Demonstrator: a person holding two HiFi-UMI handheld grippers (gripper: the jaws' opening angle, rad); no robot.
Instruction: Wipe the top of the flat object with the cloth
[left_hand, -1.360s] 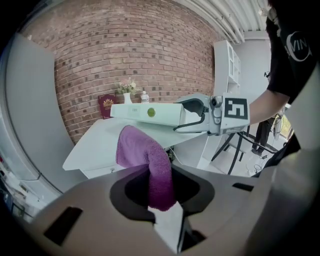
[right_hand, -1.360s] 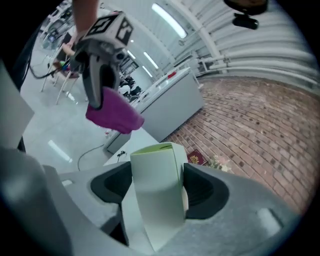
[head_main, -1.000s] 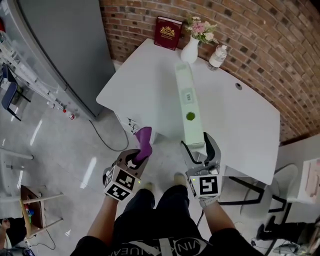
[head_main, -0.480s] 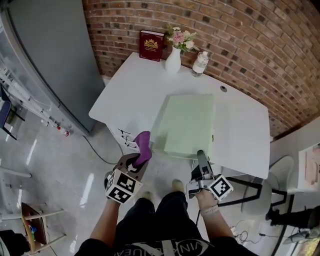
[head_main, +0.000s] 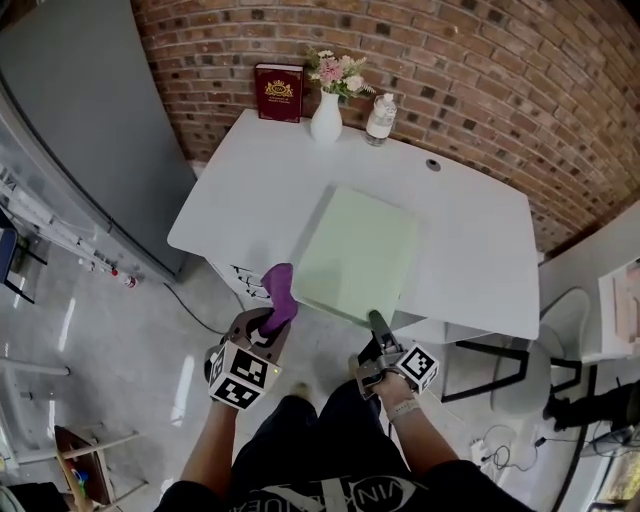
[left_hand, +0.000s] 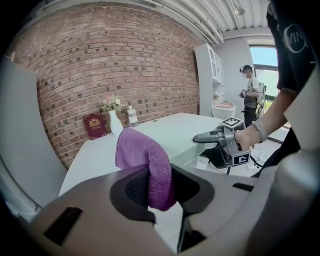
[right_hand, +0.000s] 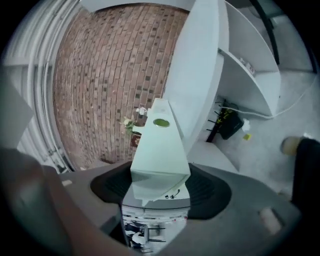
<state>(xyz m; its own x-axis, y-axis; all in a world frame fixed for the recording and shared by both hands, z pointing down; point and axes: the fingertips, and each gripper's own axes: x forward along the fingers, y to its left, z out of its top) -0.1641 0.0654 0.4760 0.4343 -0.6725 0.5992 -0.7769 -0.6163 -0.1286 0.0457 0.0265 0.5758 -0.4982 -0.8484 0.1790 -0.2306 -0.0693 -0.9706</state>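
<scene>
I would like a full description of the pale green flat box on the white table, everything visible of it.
The flat box is pale green, smooth and matte, perhaps cardboard, with a broad rectangular top. It lies flat on the white table, slightly askew to its edges. One narrow side carries a small round green mark. The right gripper is shut on its near edge.

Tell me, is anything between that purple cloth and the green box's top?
Nothing visible does. The top of the green box is bare; the purple cloth, in the left gripper, is beside its near left corner.
</scene>
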